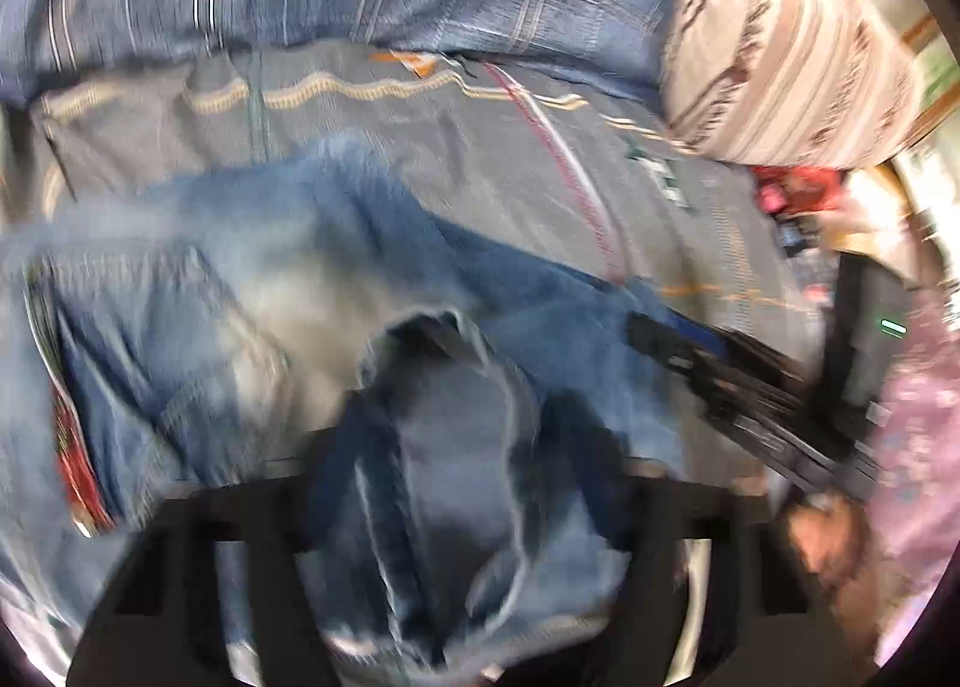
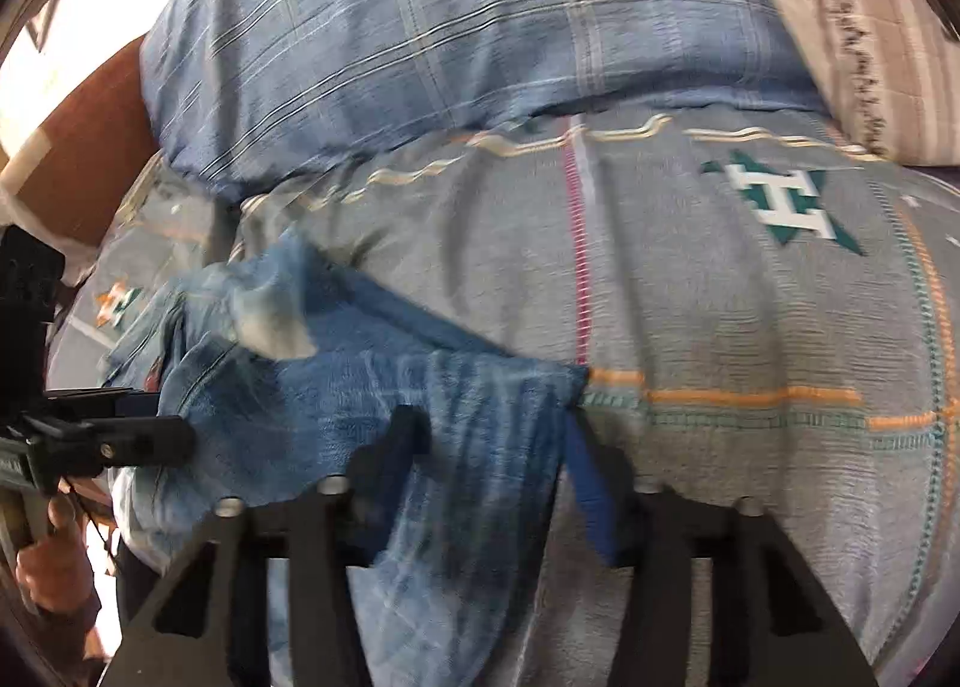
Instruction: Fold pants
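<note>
Blue denim pants [image 1: 240, 267] lie crumpled on a grey patterned bedspread [image 1: 480, 147]. In the left wrist view my left gripper [image 1: 468, 435] is shut on a bunched fold of the denim that fills the space between its fingers. The right gripper [image 1: 660, 339] reaches in from the right onto the pants' edge. In the right wrist view my right gripper [image 2: 498, 447] has a faded leg end of the pants [image 2: 330, 387] between its fingers, and the cloth hangs down toward the camera. The left gripper [image 2: 180, 441] comes in from the left. Both views are blurred.
A blue plaid pillow [image 2: 450, 27] and a brown striped pillow [image 1: 780, 57] lie at the far side of the bedspread [image 2: 720, 297]. A wooden headboard [image 2: 78, 147] shows at the left. Red items [image 1: 798, 189] sit beyond the bed's right edge. A person's hand [image 2: 48, 567] grips a handle.
</note>
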{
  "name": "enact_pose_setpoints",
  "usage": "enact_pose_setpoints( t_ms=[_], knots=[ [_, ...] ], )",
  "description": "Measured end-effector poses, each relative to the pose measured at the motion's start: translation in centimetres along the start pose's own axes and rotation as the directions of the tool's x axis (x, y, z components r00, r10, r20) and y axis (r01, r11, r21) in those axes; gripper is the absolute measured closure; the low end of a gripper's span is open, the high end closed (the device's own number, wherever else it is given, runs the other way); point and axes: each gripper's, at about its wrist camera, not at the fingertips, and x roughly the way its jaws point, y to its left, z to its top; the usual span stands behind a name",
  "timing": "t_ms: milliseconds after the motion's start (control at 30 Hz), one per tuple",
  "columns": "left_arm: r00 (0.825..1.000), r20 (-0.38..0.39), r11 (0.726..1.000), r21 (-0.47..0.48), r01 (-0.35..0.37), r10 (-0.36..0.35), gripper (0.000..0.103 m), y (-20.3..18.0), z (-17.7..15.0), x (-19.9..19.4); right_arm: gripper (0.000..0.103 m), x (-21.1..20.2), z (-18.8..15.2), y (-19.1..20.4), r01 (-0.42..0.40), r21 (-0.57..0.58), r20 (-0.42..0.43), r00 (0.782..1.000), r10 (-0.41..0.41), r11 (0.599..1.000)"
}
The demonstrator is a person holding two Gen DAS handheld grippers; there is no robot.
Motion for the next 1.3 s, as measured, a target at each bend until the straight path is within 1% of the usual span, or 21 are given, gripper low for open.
enact_pose_setpoints(
  t_ms=[33,67,133,200,233,333,433,533,600,667,733,800,833,867,900,933,1000,1100,1233,1267,1300],
  knots=[
    [1.0,-0.009,1.0,0.001,0.009,-0.009,0.101,-0.3,0.3,0.0,0.08,-0.2,-0.1,0.0,-0.009,0.004,0.014,1.0,0.009,1.0],
    [1.0,0.014,1.0,0.008,0.012,-0.012,0.101,-0.4,0.7,-0.1,0.084,-0.8,-0.2,-0.2,-0.025,0.016,0.039,0.999,0.024,1.0],
    [0.994,0.073,0.995,0.039,-0.089,0.086,0.1,-0.5,0.9,0.1,0.086,-2.7,-0.5,-0.5,-0.05,0.037,0.126,0.991,0.045,0.998],
    [0.993,0.024,0.991,0.059,-0.119,0.117,0.098,-0.3,1.0,2.1,0.086,-3.3,-1.0,-1.1,-0.048,0.075,0.181,0.983,0.034,0.996],
    [0.991,-0.009,0.99,0.058,-0.132,0.133,0.097,-0.1,1.0,3.3,0.086,-2.7,-1.1,-1.3,-0.034,0.081,0.167,0.986,0.021,0.996],
    [0.989,0.043,0.985,0.093,-0.147,0.144,0.092,-0.2,0.5,3.0,0.076,0.4,-1.7,-1.7,0.059,0.076,0.088,0.994,-0.065,0.995],
    [0.994,0.041,0.992,0.072,-0.104,0.101,0.091,0.9,-0.2,0.9,0.062,-1.3,-2.0,-2.9,0.012,0.149,0.124,0.992,-0.031,0.989],
    [0.997,0.07,0.998,0.048,-0.031,0.027,0.087,1.6,-1.5,-1.5,0.057,-4.7,-2.4,-3.1,-0.028,0.154,0.184,0.983,0.0,0.988],
    [0.994,0.101,0.997,0.066,0.027,-0.034,0.071,0.8,-3.2,-2.8,0.057,-7.1,-3.4,-1.8,-0.075,0.084,0.234,0.971,0.053,0.994],
    [0.992,0.113,0.992,0.117,0.049,-0.063,0.064,-0.4,-4.7,-3.0,0.058,-8.1,-4.3,-0.3,-0.083,0.008,0.258,0.963,0.078,0.996],
    [0.993,0.118,0.986,0.167,0.007,-0.027,0.064,-1.6,-5.7,-2.0,0.059,-8.0,-4.6,0.7,-0.077,-0.033,0.269,0.959,0.083,0.996],
    [0.997,0.064,0.986,0.161,-0.05,0.04,0.064,-1.2,-6.1,0.5,0.06,-6.4,-4.5,1.2,-0.066,-0.04,0.238,0.969,0.073,0.997],
    [0.999,0.024,0.991,0.129,-0.046,0.044,0.064,-0.5,-6.1,1.7,0.06,-5.6,-4.6,1.1,-0.061,-0.025,0.221,0.973,0.065,0.998],
    [1.0,-0.009,0.996,0.083,-0.011,0.012,0.065,0.7,-6.2,2.9,0.061,-4.1,-4.9,0.9,-0.031,0.006,0.18,0.983,0.03,0.999],
    [0.999,0.045,0.997,0.07,0.021,-0.024,0.064,1.2,-6.5,2.4,0.063,-2.7,-5.2,0.4,0.005,0.025,0.14,0.99,-0.009,1.0],
    [0.998,0.051,0.996,0.083,0.02,-0.024,0.064,1.1,-6.7,2.1,0.062,-1.2,-5.7,-0.1,0.028,0.041,0.107,0.994,-0.032,0.999],
    [0.999,0.041,0.995,0.099,0.01,-0.014,0.064,0.8,-6.9,1.6,0.058,-1.6,-6.3,0.4,0.027,0.032,0.168,0.985,-0.033,0.999],
    [0.998,0.038,0.997,0.067,0.044,-0.047,0.064,1.0,-6.9,0.5,0.056,-2.0,-6.1,1.1,0.027,0.033,0.149,0.988,-0.032,0.999],
    [0.989,0.127,0.996,0.035,0.077,-0.081,0.063,2.0,-7.3,-3.8,0.054,-3.8,-5.4,2.7,-0.013,0.023,0.186,0.983,0.009,1.0],
    [0.983,0.165,0.996,0.011,0.085,-0.086,0.056,2.9,-7.4,-5.5,0.048,-4.2,-5.0,3.4,-0.019,0.011,0.195,0.981,0.017,1.0],
    [0.978,0.191,0.996,-0.019,0.089,-0.084,0.043,3.8,-7.6,-6.6,0.045,-4.5,-4.3,4.4,-0.031,-0.006,0.202,0.979,0.032,0.999]
  ],
)
